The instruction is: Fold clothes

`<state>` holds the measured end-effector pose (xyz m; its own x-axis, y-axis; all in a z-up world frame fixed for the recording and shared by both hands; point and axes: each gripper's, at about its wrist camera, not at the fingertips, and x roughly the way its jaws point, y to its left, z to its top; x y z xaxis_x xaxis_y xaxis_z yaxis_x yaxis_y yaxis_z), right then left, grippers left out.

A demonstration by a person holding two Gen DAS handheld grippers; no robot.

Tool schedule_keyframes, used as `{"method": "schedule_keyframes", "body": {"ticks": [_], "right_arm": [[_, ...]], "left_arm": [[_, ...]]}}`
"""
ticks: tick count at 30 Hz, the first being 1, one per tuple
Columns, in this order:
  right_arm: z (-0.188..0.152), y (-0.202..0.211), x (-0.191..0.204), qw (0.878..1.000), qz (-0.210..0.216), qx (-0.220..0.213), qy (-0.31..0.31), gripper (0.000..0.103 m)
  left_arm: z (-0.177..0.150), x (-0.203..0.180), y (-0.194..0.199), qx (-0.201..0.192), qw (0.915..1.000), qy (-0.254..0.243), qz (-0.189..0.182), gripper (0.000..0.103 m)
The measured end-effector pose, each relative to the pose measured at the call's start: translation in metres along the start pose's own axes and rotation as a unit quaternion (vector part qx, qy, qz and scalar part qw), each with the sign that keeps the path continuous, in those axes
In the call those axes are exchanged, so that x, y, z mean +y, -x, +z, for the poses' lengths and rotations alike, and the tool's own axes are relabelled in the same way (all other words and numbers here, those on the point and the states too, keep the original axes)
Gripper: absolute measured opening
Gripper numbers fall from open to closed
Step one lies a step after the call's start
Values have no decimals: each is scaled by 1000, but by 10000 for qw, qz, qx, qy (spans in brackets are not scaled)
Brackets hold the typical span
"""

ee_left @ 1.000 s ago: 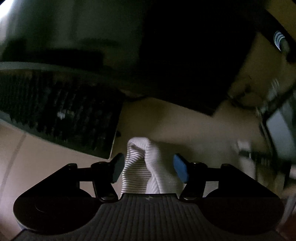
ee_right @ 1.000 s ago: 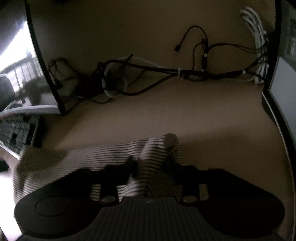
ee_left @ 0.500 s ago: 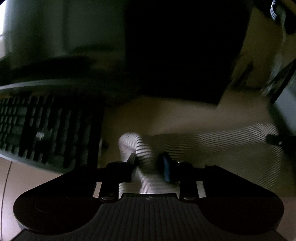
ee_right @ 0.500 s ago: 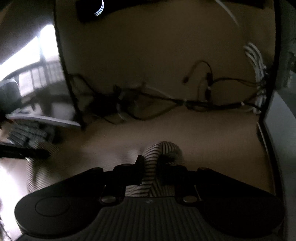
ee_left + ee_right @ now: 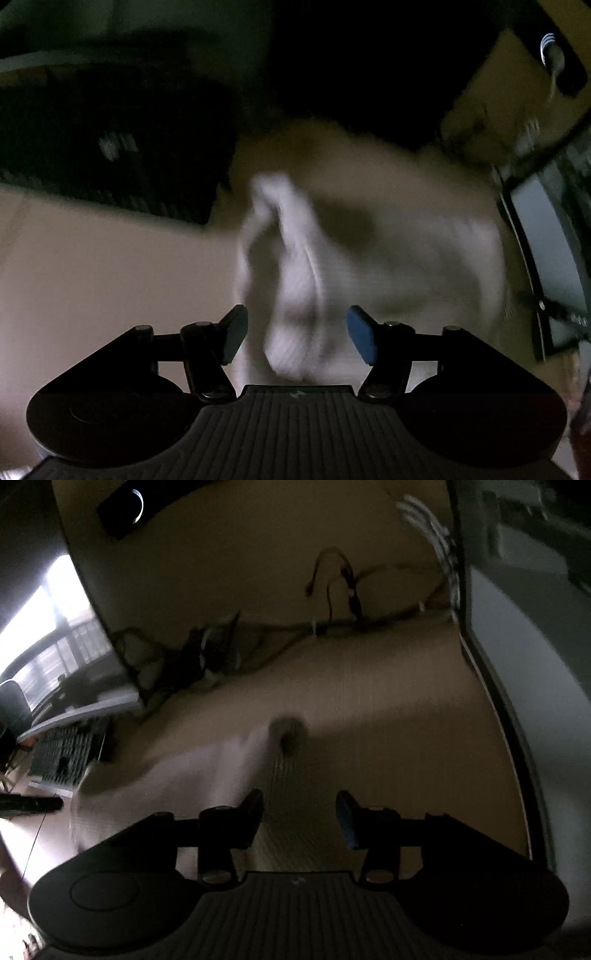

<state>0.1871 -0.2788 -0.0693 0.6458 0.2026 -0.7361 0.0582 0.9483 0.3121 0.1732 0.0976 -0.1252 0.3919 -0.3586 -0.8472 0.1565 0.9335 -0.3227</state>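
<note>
Our left gripper (image 5: 293, 334) has its jaws spread wide and grips nothing; a raised fold of the pale cloth (image 5: 295, 280) stands in the gap, blurred, touching neither pad as far as we can tell. The cloth lies on the desk (image 5: 92, 277) at frame centre, with a keyboard (image 5: 110, 166) at upper left. Our right gripper (image 5: 299, 818) is likewise wide apart and empty, the cloth (image 5: 207, 771) spreading left of centre below tangled cables (image 5: 332, 609).
</note>
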Motion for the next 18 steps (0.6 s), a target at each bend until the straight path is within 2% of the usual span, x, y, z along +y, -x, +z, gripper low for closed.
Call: {"method": "schedule_keyframes", "body": {"ticks": [2,4,6,7,8,10,13,15,16,18], "right_arm": [[-9,5,6,9999,-64,115,-23,43],[-13,11,14,9998,-96,187,-5,43],[-8,21,16,9994,137,253,-167,43],[-5,26,16,9988,276,292,-283,46],[-1,28,14,9967,478,388,-528,51],[5,21,7,9854,911,717,-1249,72],[6,1,0,9563,1373,1211,-2280,73],[2,-14,2,9379,1519,1508,-2730,73],[3,-16,9,9423,1515,1516,-2572,73],[11,-10,33,9674,1389,1300,-1671,73]], "left_arm": [[-11,-6,-9,253,9997,35,-30,65],[-9,-8,-3,277,9994,171,-111,67],[-2,-6,6,310,9982,409,-294,74],[6,-4,10,338,9970,583,-381,81],[12,-2,11,359,9958,744,-385,83],[25,-5,7,406,9945,939,-218,85],[32,-15,-2,639,9931,985,-34,85],[30,-26,-8,622,9947,823,24,85],[27,-34,-7,500,9971,567,107,85],[17,-50,-2,214,9994,-172,216,87]]}}
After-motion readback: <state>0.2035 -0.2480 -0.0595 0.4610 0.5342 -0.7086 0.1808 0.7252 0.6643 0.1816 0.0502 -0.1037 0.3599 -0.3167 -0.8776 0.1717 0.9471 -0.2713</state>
